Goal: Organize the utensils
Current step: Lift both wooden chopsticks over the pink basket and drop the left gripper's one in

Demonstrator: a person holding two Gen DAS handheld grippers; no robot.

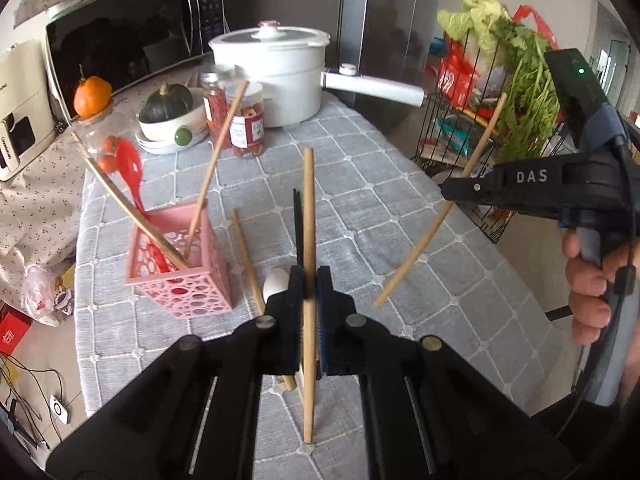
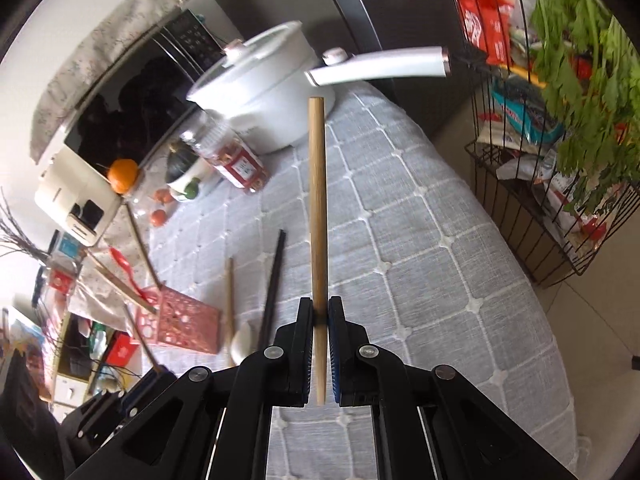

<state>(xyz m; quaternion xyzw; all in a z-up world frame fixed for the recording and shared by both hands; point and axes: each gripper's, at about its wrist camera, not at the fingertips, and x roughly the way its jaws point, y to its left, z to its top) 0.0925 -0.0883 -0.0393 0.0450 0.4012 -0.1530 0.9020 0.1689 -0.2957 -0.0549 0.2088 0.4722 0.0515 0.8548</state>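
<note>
Chopsticks are clenched one in each tool: left tool (image 1: 310, 280) grips a chopstick (image 1: 308, 216) at frame centre, right tool (image 2: 320, 316) another (image 2: 318, 200). Pink holder (image 1: 180, 272) stands lower left on the table (image 1: 400, 220); a thin grip may let a stick rotate and miss it.

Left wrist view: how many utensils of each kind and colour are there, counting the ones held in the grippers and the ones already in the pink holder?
wooden chopsticks: 5
black chopstick: 1
red spoon: 1
white spoon: 1
Total: 8
</note>
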